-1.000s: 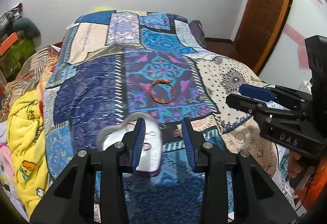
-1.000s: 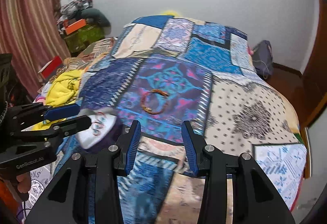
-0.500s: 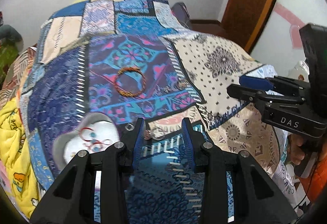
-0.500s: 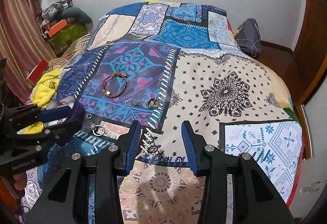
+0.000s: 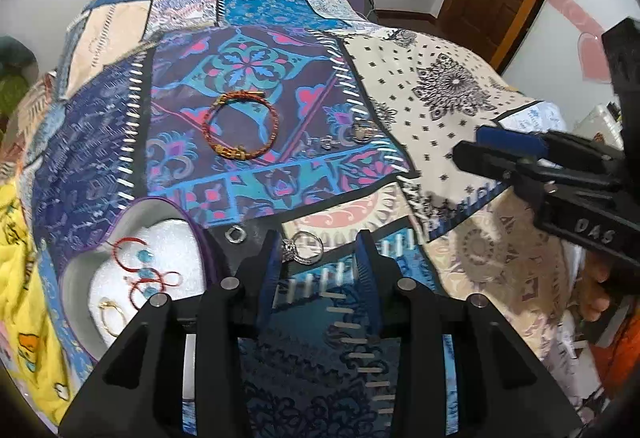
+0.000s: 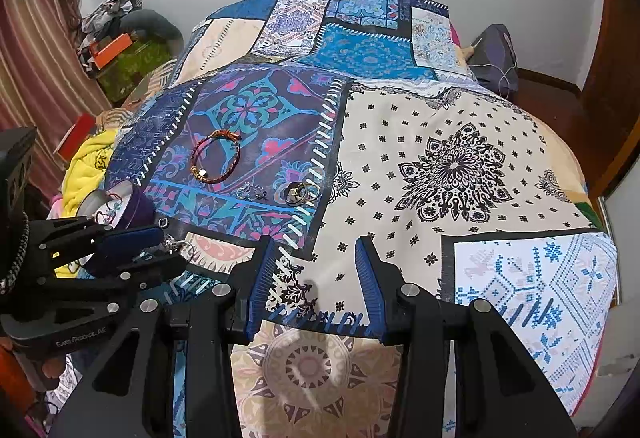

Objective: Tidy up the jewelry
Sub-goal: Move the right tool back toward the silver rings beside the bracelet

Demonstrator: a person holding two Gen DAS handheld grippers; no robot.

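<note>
Nearest to us, our left hand-held gripper hangs over the bed with its jaws apart and nothing clamped; a silver stone-set ring lies on the quilt just between its tips, close to the left pad, and we cannot tell whether that pad touches it. Our right hand-held gripper is also parted and empty, above a bare cream patch well away from any jewelry. Just left of the ring sits the heart-shaped jewelry box, open, already holding a red cord piece with blue beads and a gold hoop. A small silver ring lies between box and left gripper. Farther out rest a red and gold bracelet and a cluster of small rings. We judge the step to be picking up the stone-set ring; next we need to lower, centre it between the pads, close, and carry it to the box.
</note>
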